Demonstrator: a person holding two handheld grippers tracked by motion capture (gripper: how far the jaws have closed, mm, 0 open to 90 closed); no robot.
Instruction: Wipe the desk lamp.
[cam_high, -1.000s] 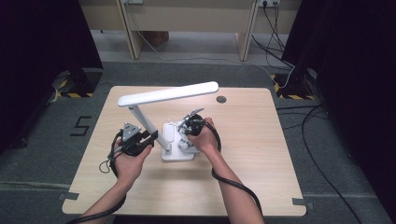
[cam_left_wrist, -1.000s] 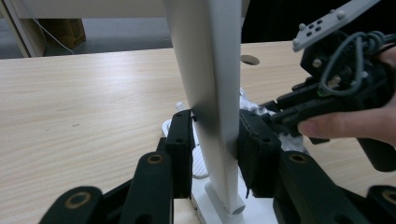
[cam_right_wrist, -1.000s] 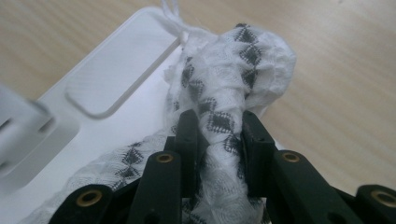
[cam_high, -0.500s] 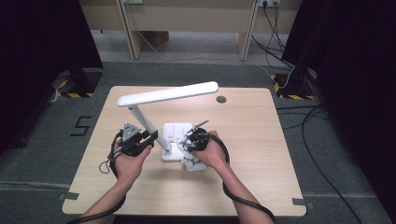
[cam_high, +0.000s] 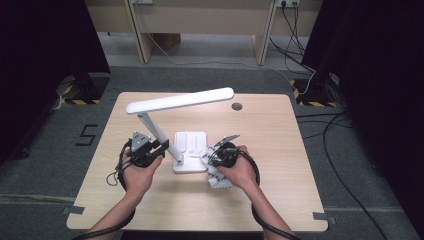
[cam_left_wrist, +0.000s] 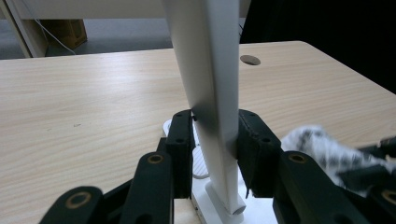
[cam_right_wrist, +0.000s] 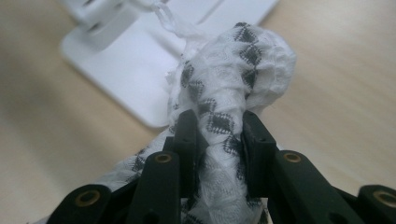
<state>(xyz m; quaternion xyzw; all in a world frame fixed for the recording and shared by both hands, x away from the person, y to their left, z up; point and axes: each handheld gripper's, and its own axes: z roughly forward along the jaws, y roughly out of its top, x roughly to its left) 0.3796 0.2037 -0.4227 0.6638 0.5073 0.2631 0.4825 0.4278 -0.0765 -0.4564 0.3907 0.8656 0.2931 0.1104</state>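
A white desk lamp (cam_high: 180, 102) stands on the wooden table (cam_high: 280, 130), its flat base (cam_high: 190, 150) in the middle. My left gripper (cam_high: 162, 146) is shut on the lamp's slanted stem (cam_left_wrist: 210, 93), the two black jaws pressing it from both sides just above the hinge. My right gripper (cam_high: 212, 159) is shut on a bunched white cloth with black diamond marks (cam_right_wrist: 224, 88), held at the right front edge of the lamp base (cam_right_wrist: 126, 65). The cloth (cam_high: 218, 176) hangs under the right hand onto the table.
A round cable hole (cam_high: 237, 106) sits near the table's far edge. Behind the table are desk legs and cables on the grey floor (cam_high: 210, 75). Dark curtains stand at both sides.
The right hand has drawn the cloth back from the lamp base toward the near right. The left gripper has stayed on the stem.
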